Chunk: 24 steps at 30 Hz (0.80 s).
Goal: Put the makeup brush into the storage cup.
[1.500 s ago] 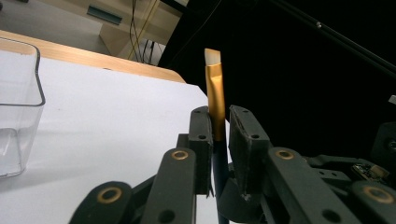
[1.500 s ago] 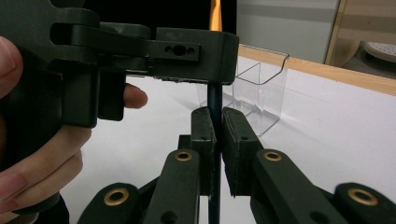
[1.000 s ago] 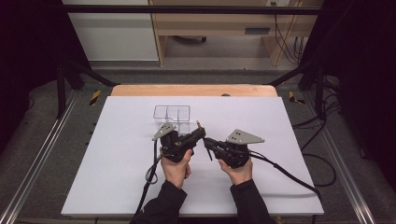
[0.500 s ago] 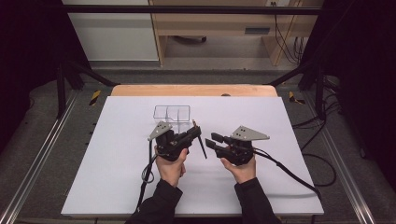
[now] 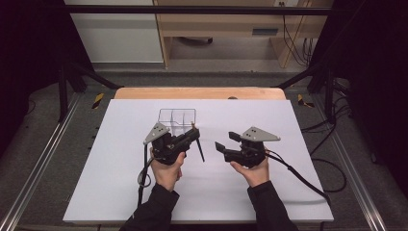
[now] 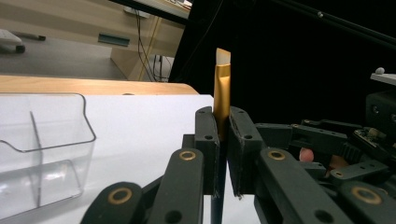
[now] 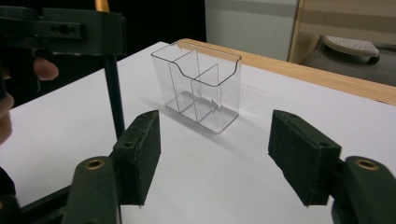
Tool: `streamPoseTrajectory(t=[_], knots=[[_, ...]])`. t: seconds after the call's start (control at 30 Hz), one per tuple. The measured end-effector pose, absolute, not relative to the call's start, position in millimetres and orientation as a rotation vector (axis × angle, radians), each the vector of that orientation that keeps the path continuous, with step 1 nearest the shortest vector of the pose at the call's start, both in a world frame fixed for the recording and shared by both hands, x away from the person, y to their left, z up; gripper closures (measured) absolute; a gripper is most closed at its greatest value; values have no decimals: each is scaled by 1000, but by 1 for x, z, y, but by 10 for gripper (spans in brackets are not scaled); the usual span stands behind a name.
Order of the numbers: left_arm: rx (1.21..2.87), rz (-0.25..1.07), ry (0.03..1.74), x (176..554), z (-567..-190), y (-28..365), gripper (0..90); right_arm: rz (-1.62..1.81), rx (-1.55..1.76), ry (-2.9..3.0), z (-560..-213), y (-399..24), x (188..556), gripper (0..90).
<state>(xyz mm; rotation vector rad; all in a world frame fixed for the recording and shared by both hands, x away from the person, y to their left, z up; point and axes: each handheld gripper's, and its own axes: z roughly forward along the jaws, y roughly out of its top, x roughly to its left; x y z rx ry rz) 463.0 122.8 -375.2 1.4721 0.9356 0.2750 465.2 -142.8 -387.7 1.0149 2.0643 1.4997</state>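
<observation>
My left gripper point(image 5: 191, 135) is shut on a thin dark stick point(image 5: 199, 148) with a gold ferrule and a pale end point(image 6: 222, 88). The stick stands nearly upright, its lower shaft hanging below the jaws. In the left gripper view the pads point(image 6: 208, 140) pinch it just under the ferrule. My right gripper point(image 5: 227, 141) is a short way to the right of it; its jaws have just been opening and hold nothing. In the right gripper view point(image 7: 215, 140) the dark shaft point(image 7: 114, 93) hangs clear of its left pad. A clear compartmented organizer point(image 5: 177, 118) stands just behind the left gripper.
White board point(image 5: 120, 192) covers the table, with a wooden edge point(image 5: 199, 93) at the far side. The organizer point(image 7: 198, 88) holds nothing visible. Cables point(image 5: 298, 175) trail from both grippers toward the front. Black frame posts and floor cables flank the table.
The right gripper's jaws have parted and let go of the stick, and that hand has drawn off to the right. The left gripper keeps the stick and has shifted slightly left and up.
</observation>
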Motion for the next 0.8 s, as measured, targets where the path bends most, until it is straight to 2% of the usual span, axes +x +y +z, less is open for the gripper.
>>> streamPoseTrajectory(t=[0.6,0.8], knots=[[1494,330,916,465,-360,144,826,1376,1102,2046,-396,-167,463,135],[1516,367,910,465,-353,152,826,1364,1132,2034,-401,-181,461,98]])
